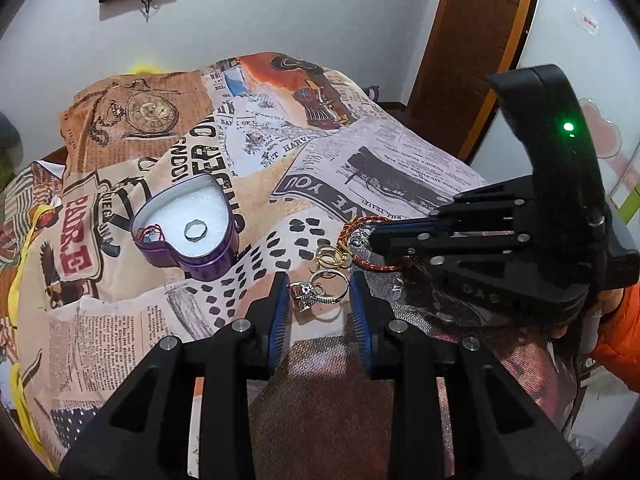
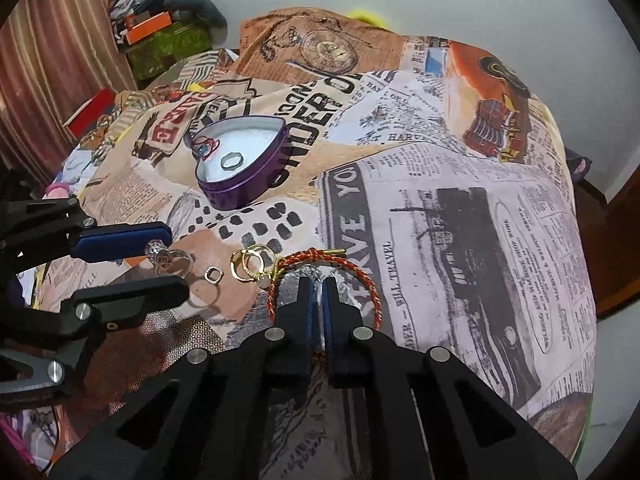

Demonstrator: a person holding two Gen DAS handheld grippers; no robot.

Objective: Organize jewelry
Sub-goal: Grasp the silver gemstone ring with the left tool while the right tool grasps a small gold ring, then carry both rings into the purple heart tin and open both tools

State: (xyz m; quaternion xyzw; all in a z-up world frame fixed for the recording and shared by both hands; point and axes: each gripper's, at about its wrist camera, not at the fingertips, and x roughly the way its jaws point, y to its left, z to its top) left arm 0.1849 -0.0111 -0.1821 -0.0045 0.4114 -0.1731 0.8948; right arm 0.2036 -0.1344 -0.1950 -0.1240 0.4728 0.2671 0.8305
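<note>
A purple heart-shaped tin (image 1: 216, 258) (image 2: 256, 188) stands open on a newspaper-print cloth, with a silver ring (image 1: 195, 230) (image 2: 231, 160) and a red cord piece inside. My left gripper (image 1: 319, 285) (image 2: 176, 258) is open, its fingers on either side of a silver stone ring (image 1: 320, 292) (image 2: 166, 260). Gold rings (image 1: 331, 257) (image 2: 252, 264) lie just beyond. My right gripper (image 2: 318, 280) (image 1: 374, 236) is nearly shut, tips low inside a red-and-gold braided bracelet (image 2: 356, 272) (image 1: 362, 222). Whether it pinches anything is unclear.
A small square silver ring (image 2: 213, 275) lies between the stone ring and the gold rings. The cloth (image 2: 460, 200) drapes over a rounded table; a wooden door (image 1: 472, 40) stands at the right, clutter and a curtain (image 2: 52, 60) at the left.
</note>
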